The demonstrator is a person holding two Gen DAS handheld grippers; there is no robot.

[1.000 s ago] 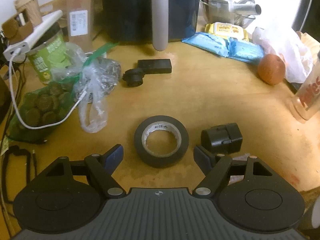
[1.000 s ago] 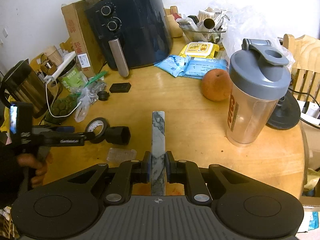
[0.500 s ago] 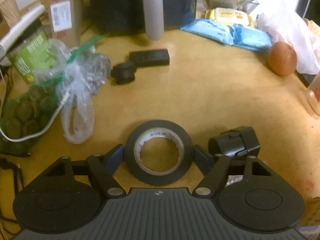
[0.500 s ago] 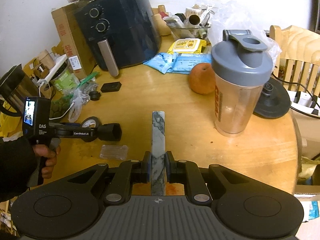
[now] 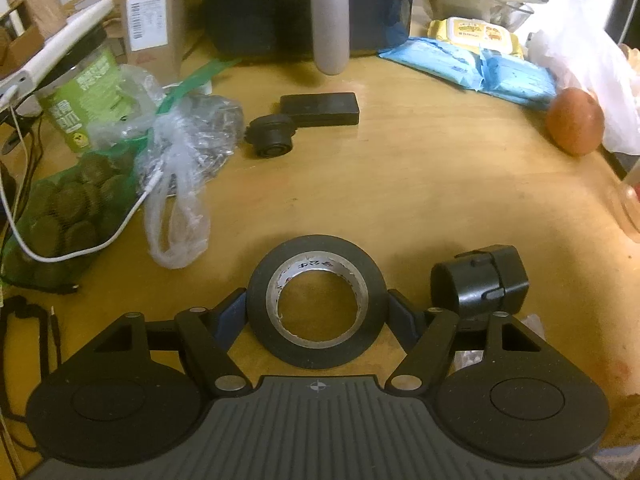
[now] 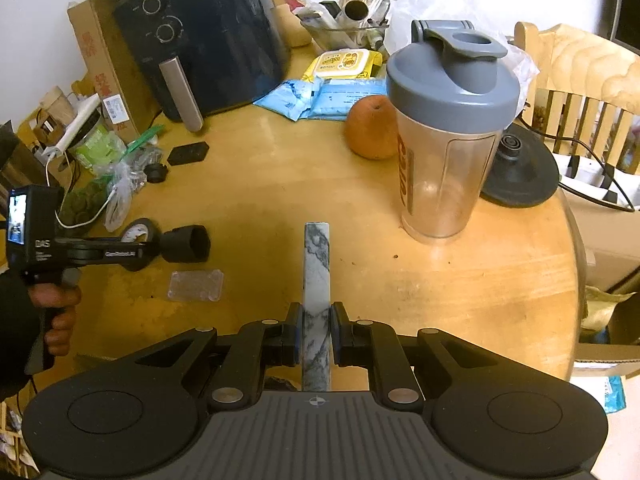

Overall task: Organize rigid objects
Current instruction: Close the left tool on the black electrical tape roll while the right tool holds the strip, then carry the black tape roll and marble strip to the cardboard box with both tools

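A black tape roll (image 5: 316,258) lies flat on the wooden table (image 5: 420,184), and my left gripper (image 5: 316,312) is shut on it, one blue pad against each side. Just right of the roll sits a black plug adapter (image 5: 480,280). The right wrist view shows that same left gripper (image 6: 140,248), held by a hand (image 6: 56,304), with the tape roll (image 6: 138,228) and the adapter (image 6: 188,244) at its tip. My right gripper (image 6: 316,334) is shut on a grey marble-patterned bar (image 6: 317,264), which sticks forward above the table.
A clear plastic piece (image 6: 196,286) lies near the bar. A shaker bottle (image 6: 448,132), an orange fruit (image 6: 370,128) and a kettle base (image 6: 516,168) stand to the right. Further back are an air fryer (image 6: 208,40), a flat black box (image 5: 320,109), a small black cap (image 5: 272,140) and plastic bags (image 5: 176,160).
My left gripper moved forward until the tape roll sat between its fingers, then narrowed onto it. My right gripper kept its hold on the marble bar and turned slightly.
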